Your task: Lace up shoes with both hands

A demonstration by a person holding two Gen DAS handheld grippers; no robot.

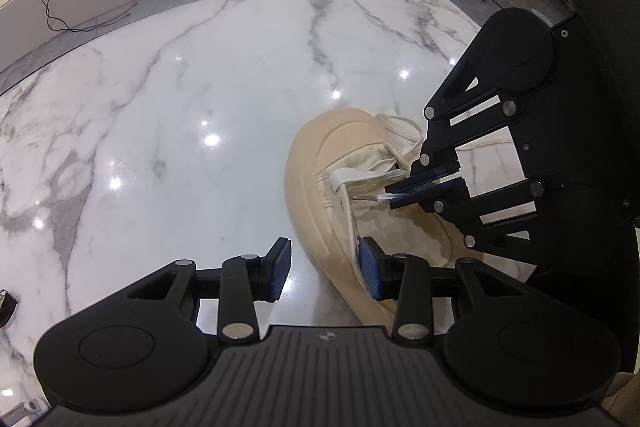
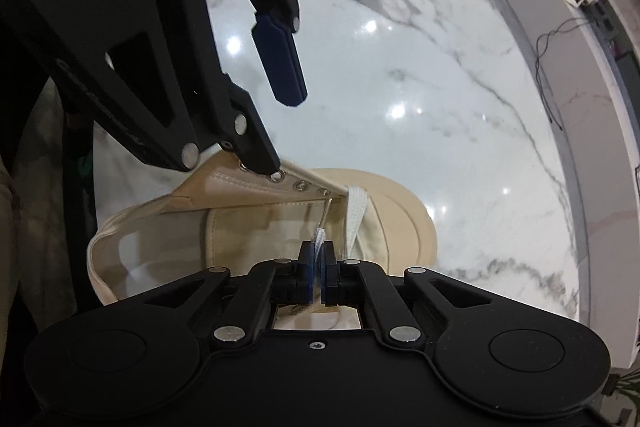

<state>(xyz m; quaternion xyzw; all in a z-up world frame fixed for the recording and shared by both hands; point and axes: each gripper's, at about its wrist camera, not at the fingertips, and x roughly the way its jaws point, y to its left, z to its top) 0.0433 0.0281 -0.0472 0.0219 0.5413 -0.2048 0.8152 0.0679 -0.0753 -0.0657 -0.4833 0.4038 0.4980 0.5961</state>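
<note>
Lace tip pinched over a cream shoe on the marble tabletop

The right tool (image 2: pixel 318 259) is clamped tight on the white lace (image 2: pixel 320 237), its clear tip at an eyelet. The left tool (image 1: pixel 326 269) stands partly spread, one pad against the side of the shoe (image 1: pixel 316 195), which lies on the tabletop (image 1: pixel 180 107).

The shoe's (image 1: pixel 320 163) heel end is hidden behind the right tool (image 1: pixel 404 191) in the left wrist view. In the right wrist view the left tool's (image 2: pixel 280 131) linkage covers the upper eyelets (image 2: pixel 276 177), and the lace's (image 2: pixel 319 241) near end disappears between the pads. The desk's (image 2: pixel 440 87) far clutter is too small to identify.
</note>
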